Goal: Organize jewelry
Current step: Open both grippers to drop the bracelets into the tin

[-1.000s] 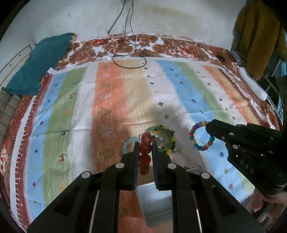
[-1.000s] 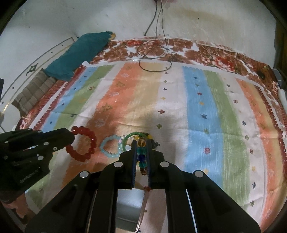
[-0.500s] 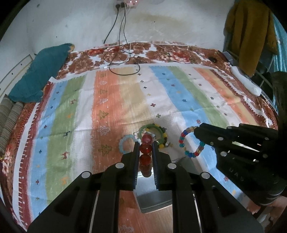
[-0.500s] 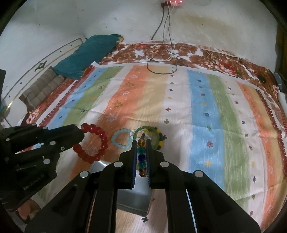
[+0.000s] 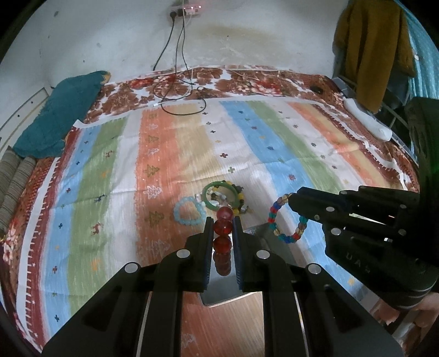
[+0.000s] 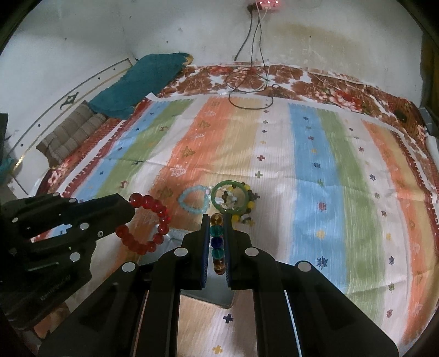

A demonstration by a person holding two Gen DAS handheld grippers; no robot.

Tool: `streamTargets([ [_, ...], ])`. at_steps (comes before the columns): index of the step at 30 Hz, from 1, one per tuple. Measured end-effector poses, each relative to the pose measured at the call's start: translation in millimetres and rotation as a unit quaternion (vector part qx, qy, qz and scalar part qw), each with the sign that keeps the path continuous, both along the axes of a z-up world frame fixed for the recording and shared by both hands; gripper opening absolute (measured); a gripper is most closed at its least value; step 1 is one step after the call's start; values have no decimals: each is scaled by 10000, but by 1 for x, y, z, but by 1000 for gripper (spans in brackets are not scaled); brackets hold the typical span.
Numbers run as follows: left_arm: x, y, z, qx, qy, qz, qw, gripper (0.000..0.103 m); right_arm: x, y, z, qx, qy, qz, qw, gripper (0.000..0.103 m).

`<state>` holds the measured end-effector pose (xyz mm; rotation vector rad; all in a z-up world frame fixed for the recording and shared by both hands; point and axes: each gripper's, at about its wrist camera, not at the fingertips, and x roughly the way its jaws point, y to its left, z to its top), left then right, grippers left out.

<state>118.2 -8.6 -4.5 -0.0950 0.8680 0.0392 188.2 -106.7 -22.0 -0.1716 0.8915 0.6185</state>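
Observation:
My left gripper is shut on a red bead bracelet, which hangs over a grey metal box. From the right wrist view, that left gripper holds the red bracelet at the left. My right gripper is shut on a multicoloured bead bracelet above the box. The left wrist view shows the right gripper with the multicoloured bracelet dangling from it. Beyond both, a green bangle and a light blue bracelet lie in a small pile on the striped cloth.
A teal cloth and striped cushions lie at the far left. Black cables run from a wall power strip onto the bed. A mustard garment hangs at the right, above a white object.
Both grippers drew back from the bracelet pile toward the near edge, each still carrying its bracelet. More of the grey box now shows beneath the fingers.

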Motion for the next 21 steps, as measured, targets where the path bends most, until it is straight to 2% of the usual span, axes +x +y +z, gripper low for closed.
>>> streamTargets([
  [11, -3, 0, -4, -70, 131, 32, 9999, 14, -4, 0, -1, -11, 32, 3, 10000, 11],
  [13, -1, 4, -5, -96, 163, 145, 9997, 18, -2, 0, -2, -53, 52, -49, 10000, 15],
  [14, -1, 6, -5, -96, 164, 198, 9996, 26, -1, -1, -3, -63, 53, -81, 9999, 24],
  [15, -1, 9, -4, -108, 155, 256, 9995, 28, 0, -1, -3, -69, 59, -98, 9999, 29],
  [17, -1, 14, -4, -121, 164, 340, 9992, 29, 2, -1, -4, -91, 81, -125, 9998, 31],
  [21, 1, 25, -5, -171, 179, 509, 9984, 41, 8, 0, -8, -180, 163, -187, 9995, 37],
])
